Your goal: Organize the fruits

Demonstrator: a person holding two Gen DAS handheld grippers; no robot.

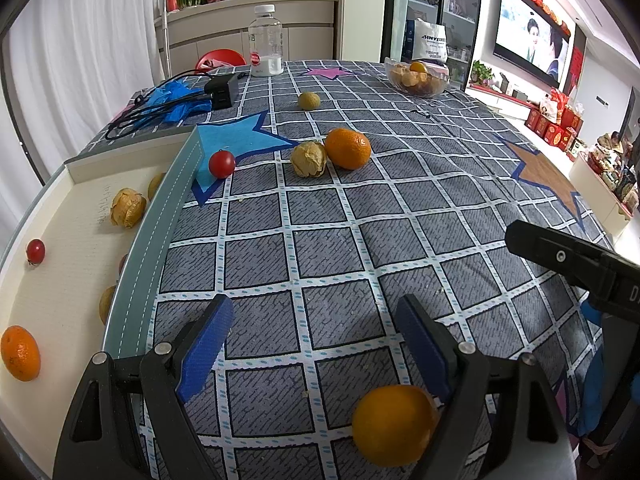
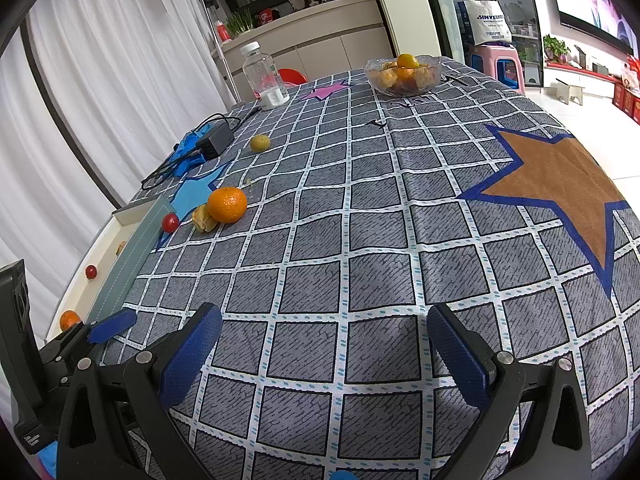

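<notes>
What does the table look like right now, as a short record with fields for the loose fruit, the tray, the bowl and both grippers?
loose fruit on tablecloth: mandarin touching a husked physalis; cherry tomato beside the tray; small yellow-green fruit farther back; one orange close to the left gripper
tray: white tray at the table's left edge, holding a mandarin, a cherry tomato, a physalis and partly hidden fruit
bowl: glass bowl of fruit at the far end
left gripper: open, nothing clamped
right gripper: open, empty
</notes>
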